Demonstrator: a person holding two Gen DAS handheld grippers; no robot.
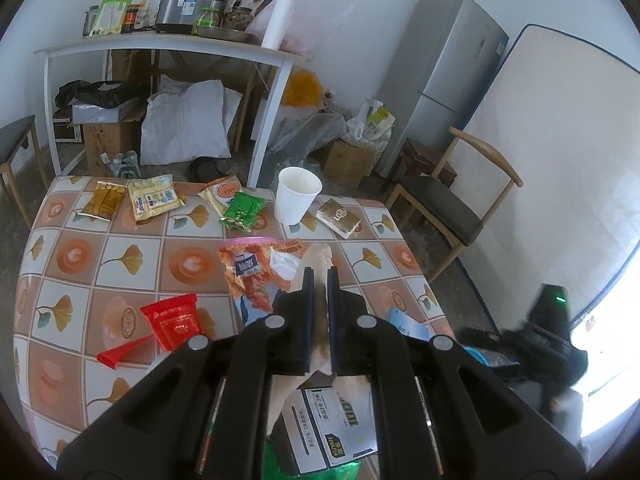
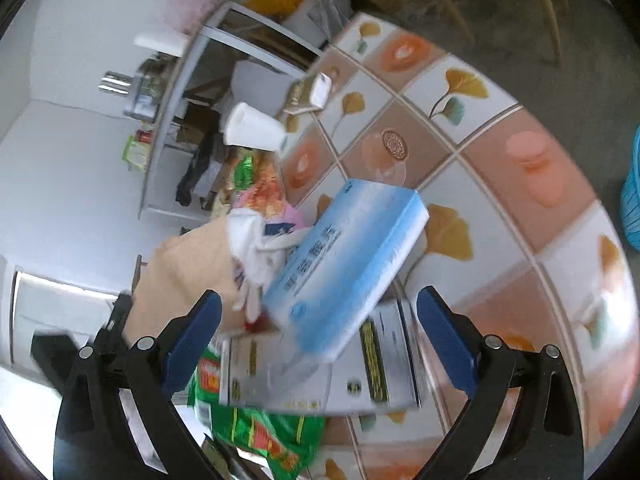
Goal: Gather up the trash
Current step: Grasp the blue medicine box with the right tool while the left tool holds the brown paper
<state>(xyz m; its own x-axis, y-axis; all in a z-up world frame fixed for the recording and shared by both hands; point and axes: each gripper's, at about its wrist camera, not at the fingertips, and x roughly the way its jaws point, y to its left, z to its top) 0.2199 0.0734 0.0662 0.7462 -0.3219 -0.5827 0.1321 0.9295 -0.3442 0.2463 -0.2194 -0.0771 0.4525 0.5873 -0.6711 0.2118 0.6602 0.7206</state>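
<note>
Collecting trash into bag: left gripper clamps beige bag edge; right gripper agape, blue box between, unpinched. Next: drop box in.

On the table, along the far edge, four snack packets lie in a row at the left, a paper cup stands right of them, and a small box lies right of the cup. Near the middle lies an opened bag; a torn wrapper lies to its near left. At the near edge a carton rests. Behind the table stands a shelf table, with a fridge and a chair to the right.
</note>
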